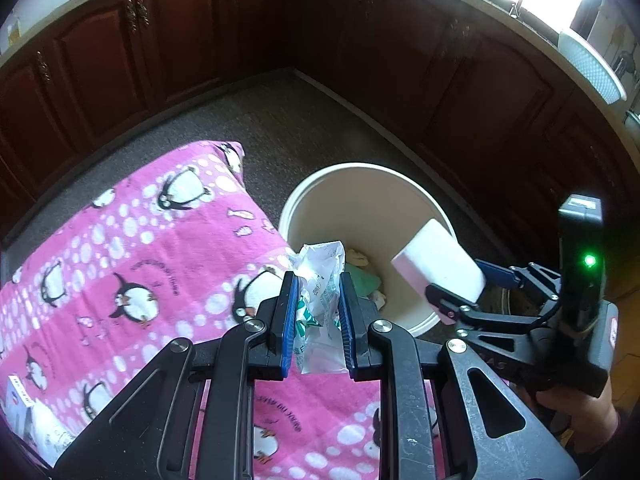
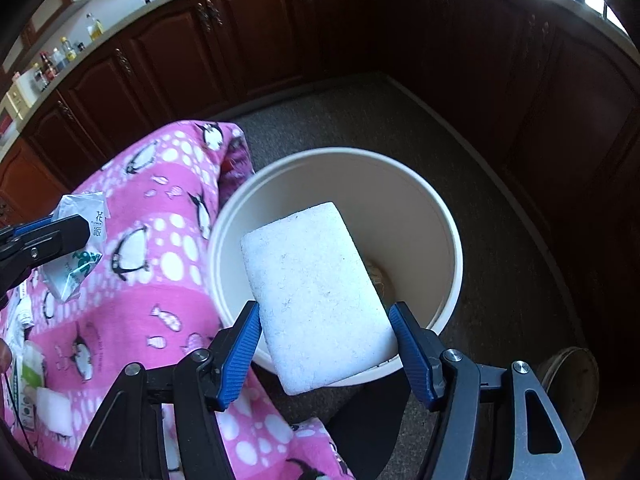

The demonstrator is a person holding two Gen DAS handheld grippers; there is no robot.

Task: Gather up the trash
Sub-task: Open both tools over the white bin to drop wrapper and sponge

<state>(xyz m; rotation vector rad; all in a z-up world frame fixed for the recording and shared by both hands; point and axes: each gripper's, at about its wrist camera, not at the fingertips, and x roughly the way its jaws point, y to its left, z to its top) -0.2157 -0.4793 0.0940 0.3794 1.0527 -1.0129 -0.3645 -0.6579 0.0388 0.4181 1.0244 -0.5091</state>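
Observation:
A crumpled white and green plastic wrapper point(image 1: 322, 276) is pinched in my left gripper point(image 1: 318, 284), which is shut on it at the edge of the pink cloth, just left of the bucket. The cream bucket point(image 1: 362, 168) stands on the floor with some trash at its bottom. My right gripper point(image 2: 324, 316) is shut on a white foam block point(image 2: 312, 280), which hangs tilted over the bucket's point(image 2: 452, 240) opening. The left wrist view shows that block point(image 1: 436, 260) above the bucket's right rim. In the right wrist view, the left gripper point(image 2: 76, 226) and wrapper point(image 2: 86, 248) are at the far left.
A pink penguin-print cloth point(image 1: 140, 260) covers the surface left of the bucket. Packets and a white block point(image 2: 52, 404) lie on it near the lower left. Dark wooden cabinets point(image 1: 180, 32) ring the carpeted floor. A round brown object point(image 2: 568, 384) sits on the floor at right.

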